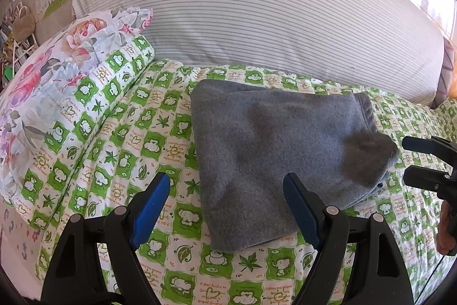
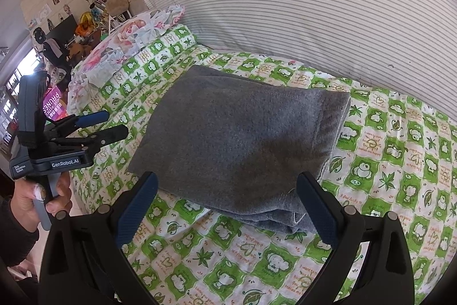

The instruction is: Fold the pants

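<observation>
The grey fleece pants point(image 1: 274, 156) lie folded into a thick rectangle on the green-and-white patterned bedsheet point(image 1: 160, 139). In the right wrist view the pants point(image 2: 237, 145) fill the middle, their stacked layers showing along the near right edge. My left gripper point(image 1: 228, 185) hovers open just short of the near left side of the pants, nothing between its blue pads. My right gripper point(image 2: 228, 185) is open too, above the near edge of the bundle, holding nothing. Each gripper shows in the other's view: the right gripper point(image 1: 411, 159) at the right edge, the left gripper point(image 2: 114, 123) at the left.
A large grey-striped white cushion point(image 1: 257, 7) runs along the back of the bed. A floral pillow point(image 1: 57, 62) lies at the left on a folded part of the sheet. A person's hand point(image 2: 48, 196) holds the left gripper's handle. A cluttered room lies beyond the bed's left side.
</observation>
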`<action>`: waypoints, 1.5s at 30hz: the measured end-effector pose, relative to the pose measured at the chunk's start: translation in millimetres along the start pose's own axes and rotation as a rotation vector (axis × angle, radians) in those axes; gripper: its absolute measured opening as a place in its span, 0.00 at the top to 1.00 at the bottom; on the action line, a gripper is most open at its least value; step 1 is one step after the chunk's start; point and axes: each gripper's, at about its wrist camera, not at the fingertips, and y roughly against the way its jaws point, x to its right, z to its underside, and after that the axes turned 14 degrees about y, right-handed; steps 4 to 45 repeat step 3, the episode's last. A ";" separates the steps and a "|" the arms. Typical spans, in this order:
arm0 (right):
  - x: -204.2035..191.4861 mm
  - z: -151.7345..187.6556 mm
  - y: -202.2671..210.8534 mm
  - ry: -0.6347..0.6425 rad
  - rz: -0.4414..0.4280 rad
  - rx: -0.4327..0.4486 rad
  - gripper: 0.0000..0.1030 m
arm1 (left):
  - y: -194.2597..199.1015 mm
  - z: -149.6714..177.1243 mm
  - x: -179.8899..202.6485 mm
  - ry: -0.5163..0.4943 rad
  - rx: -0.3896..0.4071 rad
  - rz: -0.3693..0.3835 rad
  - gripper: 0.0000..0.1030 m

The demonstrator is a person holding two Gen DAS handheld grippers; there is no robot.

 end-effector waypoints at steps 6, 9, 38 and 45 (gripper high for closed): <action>0.0 2.1 2.5 -0.008 0.003 0.004 0.05 | -0.1 -0.4 1.0 -0.003 -0.012 0.003 0.20; 0.0 2.1 2.5 -0.008 0.003 0.004 0.05 | -0.1 -0.4 1.0 -0.003 -0.012 0.003 0.20; 0.0 2.1 2.5 -0.008 0.003 0.004 0.05 | -0.1 -0.4 1.0 -0.003 -0.012 0.003 0.20; 0.0 2.1 2.5 -0.008 0.003 0.004 0.05 | -0.1 -0.4 1.0 -0.003 -0.012 0.003 0.20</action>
